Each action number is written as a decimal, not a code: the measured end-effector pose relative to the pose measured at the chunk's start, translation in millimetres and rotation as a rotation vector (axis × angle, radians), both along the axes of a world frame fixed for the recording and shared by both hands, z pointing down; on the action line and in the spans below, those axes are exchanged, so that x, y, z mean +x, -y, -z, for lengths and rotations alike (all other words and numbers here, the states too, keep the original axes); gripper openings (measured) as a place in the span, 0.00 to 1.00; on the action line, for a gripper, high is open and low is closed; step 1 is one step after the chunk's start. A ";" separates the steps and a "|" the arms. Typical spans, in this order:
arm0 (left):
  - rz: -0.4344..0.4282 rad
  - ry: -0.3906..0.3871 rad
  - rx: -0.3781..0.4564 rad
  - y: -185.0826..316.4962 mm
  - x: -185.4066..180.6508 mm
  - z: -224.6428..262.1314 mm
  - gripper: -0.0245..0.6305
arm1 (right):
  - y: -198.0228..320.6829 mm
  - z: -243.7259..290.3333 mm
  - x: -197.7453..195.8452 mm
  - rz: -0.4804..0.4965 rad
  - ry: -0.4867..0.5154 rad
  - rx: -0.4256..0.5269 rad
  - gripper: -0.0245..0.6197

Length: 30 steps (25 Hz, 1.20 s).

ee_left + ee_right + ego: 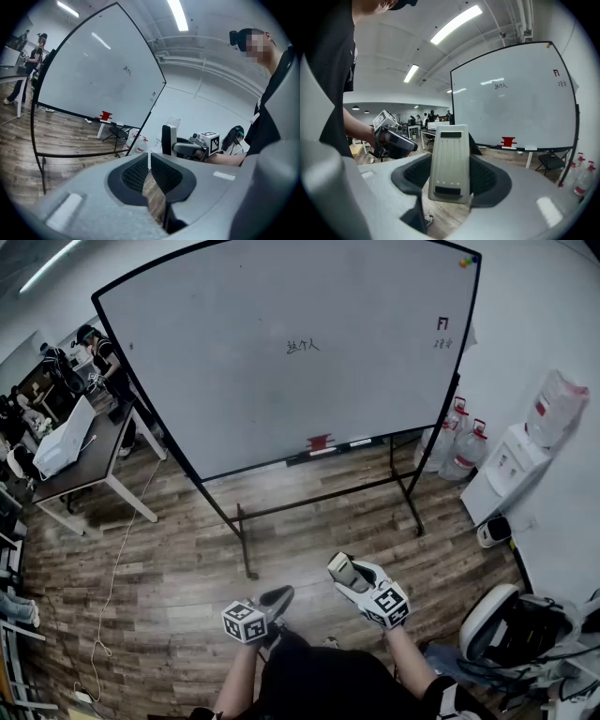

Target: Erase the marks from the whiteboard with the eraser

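The whiteboard [234, 352] stands on a wheeled frame ahead of me. Dark marks [302, 346] sit near its middle, and a red mark [442, 324] with small dark writing below is at its upper right. A red object [320, 442] rests on its tray. My right gripper [340, 566] is shut on the grey-white eraser [349, 573], which stands upright between the jaws [450, 145]. My left gripper [279, 595] is low beside it, shut with nothing in it [149, 161]. Both are well short of the board, over the wooden floor.
Water bottles [459, 442] and a white dispenser [511, 465] stand right of the board. A desk [80, 451] with people around it is at the left. A cable [117, 559] trails over the floor. The board's frame legs [246, 545] reach toward me. A chair [502, 620] is at lower right.
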<state>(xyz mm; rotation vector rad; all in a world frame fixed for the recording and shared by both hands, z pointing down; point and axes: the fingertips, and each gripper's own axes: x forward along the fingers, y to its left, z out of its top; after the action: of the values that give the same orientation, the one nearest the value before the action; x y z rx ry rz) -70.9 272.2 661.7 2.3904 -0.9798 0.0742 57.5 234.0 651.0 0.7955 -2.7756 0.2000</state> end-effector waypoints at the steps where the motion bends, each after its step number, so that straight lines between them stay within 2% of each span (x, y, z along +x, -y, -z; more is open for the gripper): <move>1: 0.001 -0.002 0.000 -2.2 0.9 -1.4 0.07 | -1.6 -1.8 0.8 0.000 -0.002 -0.001 0.44; 11: -0.013 -0.013 -0.012 15.5 -1.2 -5.9 0.07 | 13.1 -6.1 1.6 -0.020 -0.011 -0.010 0.44; 30: -0.094 -0.030 -0.012 113.6 1.4 2.4 0.07 | 94.4 -2.6 6.3 -0.099 -0.021 -0.031 0.44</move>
<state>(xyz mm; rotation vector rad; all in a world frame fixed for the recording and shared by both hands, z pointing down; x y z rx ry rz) -69.5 158.6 659.2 2.4192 -0.8505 0.0788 63.8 139.6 653.7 0.9226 -2.7092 0.2515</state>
